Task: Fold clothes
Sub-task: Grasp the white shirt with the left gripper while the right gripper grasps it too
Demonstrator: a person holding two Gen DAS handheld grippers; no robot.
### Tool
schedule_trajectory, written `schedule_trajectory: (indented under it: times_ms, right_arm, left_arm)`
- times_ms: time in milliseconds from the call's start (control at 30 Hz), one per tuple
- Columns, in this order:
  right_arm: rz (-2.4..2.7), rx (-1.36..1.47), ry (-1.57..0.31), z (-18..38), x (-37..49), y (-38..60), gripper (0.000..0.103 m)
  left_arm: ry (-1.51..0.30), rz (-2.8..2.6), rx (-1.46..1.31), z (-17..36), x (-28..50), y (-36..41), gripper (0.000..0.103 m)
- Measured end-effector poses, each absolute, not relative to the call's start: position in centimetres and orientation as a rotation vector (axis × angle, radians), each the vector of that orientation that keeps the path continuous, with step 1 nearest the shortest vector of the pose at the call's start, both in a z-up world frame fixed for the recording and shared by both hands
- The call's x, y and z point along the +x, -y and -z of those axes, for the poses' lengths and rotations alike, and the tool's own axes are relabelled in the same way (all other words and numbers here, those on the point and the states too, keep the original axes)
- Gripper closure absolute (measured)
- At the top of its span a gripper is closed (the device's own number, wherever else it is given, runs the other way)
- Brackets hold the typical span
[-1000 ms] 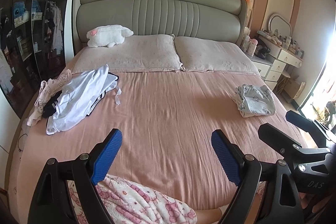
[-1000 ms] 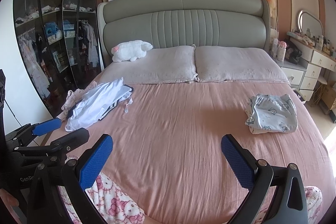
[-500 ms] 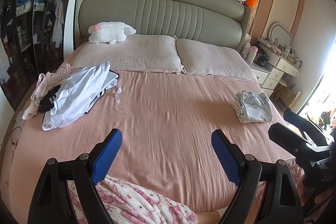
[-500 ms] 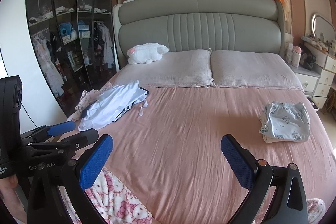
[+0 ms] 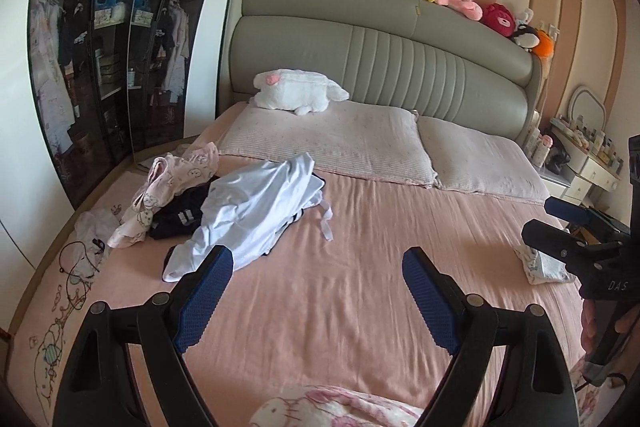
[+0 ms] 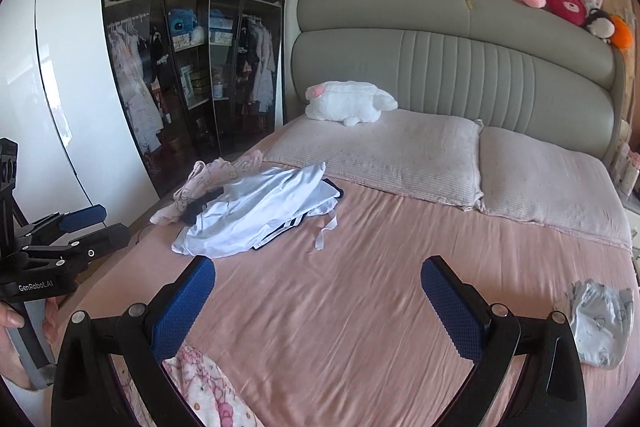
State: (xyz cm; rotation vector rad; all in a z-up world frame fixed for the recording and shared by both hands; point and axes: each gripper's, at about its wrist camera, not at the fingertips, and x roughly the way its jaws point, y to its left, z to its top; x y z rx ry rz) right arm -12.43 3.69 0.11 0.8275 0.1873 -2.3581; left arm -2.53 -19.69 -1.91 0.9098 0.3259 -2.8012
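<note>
Left gripper point(image 5: 316, 291) and right gripper point(image 6: 320, 301) both spread wide and empty above the pink bedsheet point(image 5: 360, 267), crumpled white garment point(image 5: 256, 211) on the heap at the bed's left side, small folded pale grey printed garment point(image 6: 600, 323) at the right edge

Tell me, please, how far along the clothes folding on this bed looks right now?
Done: one pale printed garment lies folded near the bed's right edge. In hand: nothing; the left tongs and right tongs are both open and empty above the pink sheet. Left: the unfolded pile on the far left, with the white garment on top, a dark garment and a pink printed garment.
</note>
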Motion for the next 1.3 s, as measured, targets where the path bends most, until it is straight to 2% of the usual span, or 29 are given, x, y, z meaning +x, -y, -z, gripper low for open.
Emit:
schedule_trajectory:
  times_ms: [467, 667, 833, 867, 900, 933, 967, 1000, 1067, 1133, 1233, 1300]
  right_arm:
    - [2.104, 1.092, -0.285, 12.0, -22.6, 14.3, 0.000]
    - [2.019, 1.181, -0.297, 17.5, -26.8, 21.3, 0.000]
    - [1.975, 1.219, -0.337, 21.3, -29.5, 25.7, 0.000]
    - [1.958, 1.239, -0.329, 22.0, -29.8, 26.1, 0.000]
    - [1.938, 1.261, -0.313, 22.6, -30.0, 26.3, 0.002]
    - [1.917, 1.282, -0.298, 23.2, -30.1, 26.5, 0.016]
    - [1.896, 1.304, -0.282, 23.9, -30.3, 26.7, 0.028]
    - [1.893, 1.299, -0.272, 23.8, -30.3, 26.6, 0.039]
    - [1.905, 1.264, -0.257, 23.0, -30.2, 25.9, 0.048]
    - [1.927, 1.225, -0.244, 21.7, -30.4, 24.9, 0.065]
    - [1.973, 1.179, -0.261, 19.8, -31.0, 23.3, 0.073]
    - [2.007, 1.156, -0.295, 18.8, -31.0, 21.9, 0.074]
  left_arm:
    - [-0.514, 2.500, 1.029, 15.4, -9.7, 34.4, 0.016]
    - [-0.688, 2.459, 1.148, 22.3, -12.9, 37.8, 0.016]
    - [-0.707, 2.434, 1.132, 25.1, -12.9, 37.7, 0.016]
    - [-0.709, 2.431, 1.132, 25.5, -12.9, 37.6, 0.020]
    - [-0.710, 2.437, 1.142, 25.8, -13.1, 37.5, 0.042]
    - [-0.713, 2.447, 1.155, 25.9, -13.3, 37.3, 0.059]
    - [-0.702, 2.457, 1.156, 25.8, -13.5, 37.0, 0.081]
    - [-0.658, 2.474, 1.151, 25.2, -13.7, 36.4, 0.085]
    - [-0.576, 2.529, 1.136, 23.8, -14.0, 35.1, 0.088]
    - [-0.549, 2.615, 1.115, 22.1, -14.4, 33.9, 0.088]
    - [-0.490, 2.719, 1.107, 19.9, -15.1, 32.0, 0.091]
    - [-0.459, 2.796, 1.129, 18.7, -15.3, 30.1, 0.091]
